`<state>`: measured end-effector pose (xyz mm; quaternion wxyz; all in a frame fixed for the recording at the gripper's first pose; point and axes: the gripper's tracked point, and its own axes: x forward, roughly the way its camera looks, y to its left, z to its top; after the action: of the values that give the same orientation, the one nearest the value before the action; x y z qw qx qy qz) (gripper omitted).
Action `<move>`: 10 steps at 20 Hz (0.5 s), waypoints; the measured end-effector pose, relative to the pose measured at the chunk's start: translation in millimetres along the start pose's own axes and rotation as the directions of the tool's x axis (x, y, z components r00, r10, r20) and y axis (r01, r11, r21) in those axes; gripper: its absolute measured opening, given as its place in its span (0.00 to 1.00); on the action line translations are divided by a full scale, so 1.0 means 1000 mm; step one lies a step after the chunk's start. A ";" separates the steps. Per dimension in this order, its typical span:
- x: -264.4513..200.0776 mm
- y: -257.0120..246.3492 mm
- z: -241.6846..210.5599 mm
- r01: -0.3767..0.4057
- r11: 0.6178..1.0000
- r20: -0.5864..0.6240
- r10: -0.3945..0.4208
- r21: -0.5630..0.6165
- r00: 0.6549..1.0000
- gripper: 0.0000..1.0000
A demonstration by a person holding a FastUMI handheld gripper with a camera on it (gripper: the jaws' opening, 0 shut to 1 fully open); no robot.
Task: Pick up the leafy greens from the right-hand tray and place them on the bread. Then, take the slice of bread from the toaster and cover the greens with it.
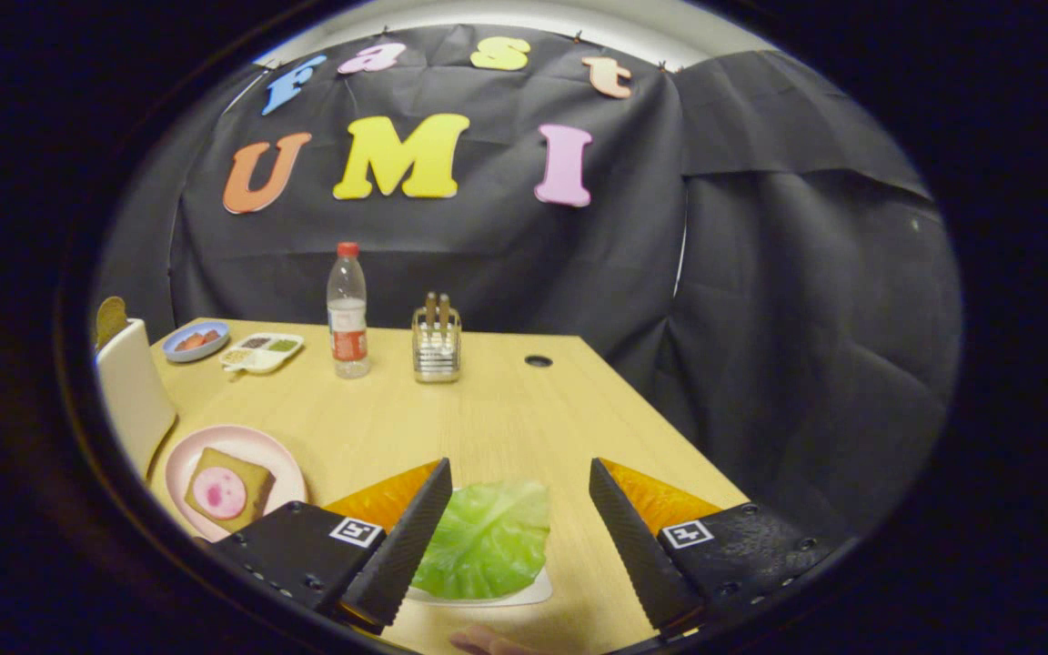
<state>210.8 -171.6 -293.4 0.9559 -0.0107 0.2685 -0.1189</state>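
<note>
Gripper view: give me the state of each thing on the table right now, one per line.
gripper: fingers open, above the greens, not touching them
leafy greens: lying on the white tray, not picked up
bread: flat on the pink plate, pink slice on top, no greens
toaster: slice sticking up
bottle: upright, capped

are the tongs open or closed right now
Open. The tongs are spread with a wide gap, the greens lying between them on their tray, ungripped.
</note>
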 end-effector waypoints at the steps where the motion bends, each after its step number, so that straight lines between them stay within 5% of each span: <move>1: 0.010 -0.002 -0.011 0.000 1.000 -0.041 0.000 0.002 0.999 0.96; 10: 0.039 0.007 -0.051 -0.028 0.999 -0.193 0.035 0.038 0.981 0.96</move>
<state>218.7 -171.8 -357.6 0.9270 0.0221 0.3583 -0.1091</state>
